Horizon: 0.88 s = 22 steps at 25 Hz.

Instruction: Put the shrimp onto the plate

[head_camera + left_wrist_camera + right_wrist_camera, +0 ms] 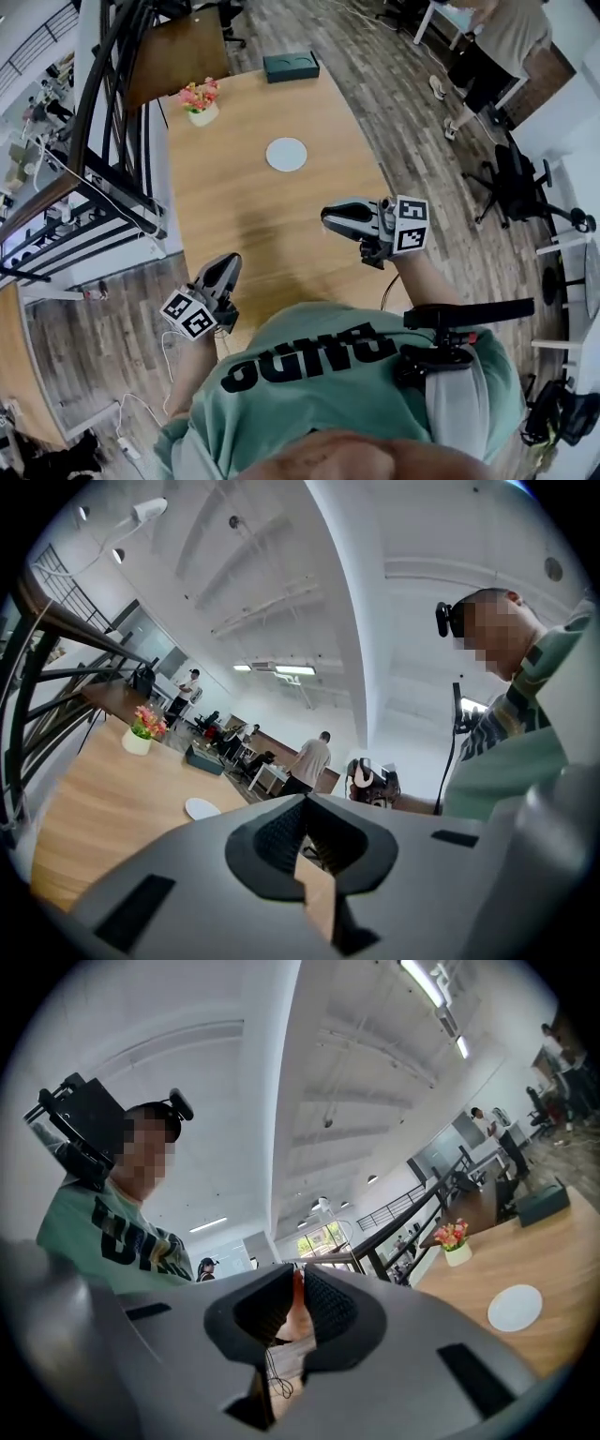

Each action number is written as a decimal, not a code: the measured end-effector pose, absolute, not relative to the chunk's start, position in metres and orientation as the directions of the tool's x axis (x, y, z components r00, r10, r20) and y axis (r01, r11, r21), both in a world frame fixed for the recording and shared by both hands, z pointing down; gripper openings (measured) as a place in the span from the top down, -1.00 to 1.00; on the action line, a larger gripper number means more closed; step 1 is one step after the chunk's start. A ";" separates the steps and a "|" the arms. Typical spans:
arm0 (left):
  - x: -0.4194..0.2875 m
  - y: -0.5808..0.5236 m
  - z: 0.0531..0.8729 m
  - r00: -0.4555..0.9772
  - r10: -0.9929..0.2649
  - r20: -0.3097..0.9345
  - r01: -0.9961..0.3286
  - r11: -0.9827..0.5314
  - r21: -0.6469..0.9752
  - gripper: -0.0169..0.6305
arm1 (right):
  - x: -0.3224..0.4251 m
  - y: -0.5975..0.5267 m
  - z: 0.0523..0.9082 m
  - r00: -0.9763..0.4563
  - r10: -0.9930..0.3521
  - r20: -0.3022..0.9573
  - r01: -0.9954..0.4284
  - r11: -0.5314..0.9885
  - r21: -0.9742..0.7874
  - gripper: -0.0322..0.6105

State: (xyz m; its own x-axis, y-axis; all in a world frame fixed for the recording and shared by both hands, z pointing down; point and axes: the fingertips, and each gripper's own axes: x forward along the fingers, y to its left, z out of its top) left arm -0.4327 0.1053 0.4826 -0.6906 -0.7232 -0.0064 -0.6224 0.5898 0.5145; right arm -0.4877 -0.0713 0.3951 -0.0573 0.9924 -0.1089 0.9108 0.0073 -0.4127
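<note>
The white plate lies in the middle of the wooden table and holds nothing; it also shows as the plate and the plate. My right gripper hovers over the table's near right part, short of the plate. In the right gripper view its jaws are shut on a small orange-pink shrimp, which is mostly hidden between the pads. My left gripper hangs at the table's near left edge. Its jaws are shut with nothing in them.
A pot of pink flowers stands at the far left of the table. A dark flat box lies at the far edge. A railing runs along the left. A person and office chairs are to the right.
</note>
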 end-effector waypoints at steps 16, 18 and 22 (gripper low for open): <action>-0.506 0.036 0.517 -0.768 -0.634 0.085 -0.507 0.684 0.524 0.93 | -0.572 -0.103 0.448 0.103 0.980 -0.168 0.879 -0.169 -0.446 0.78; -0.522 0.039 0.523 -0.758 -0.644 0.099 -0.509 0.680 0.527 0.93 | -0.576 -0.099 0.462 0.103 0.983 -0.149 0.878 -0.161 -0.452 0.78; -0.559 0.049 0.534 -0.735 -0.666 0.127 -0.527 0.679 0.511 0.93 | -0.593 -0.097 0.480 0.076 0.991 -0.110 0.884 -0.118 -0.453 0.78</action>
State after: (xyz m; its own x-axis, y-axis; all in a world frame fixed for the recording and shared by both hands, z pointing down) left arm -0.5592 0.0489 0.5337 -0.7350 -0.6660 0.1270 -0.5272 0.6792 0.5107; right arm -0.5932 -0.0973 0.4803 0.0764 0.9910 -0.1102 0.8836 -0.1185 -0.4530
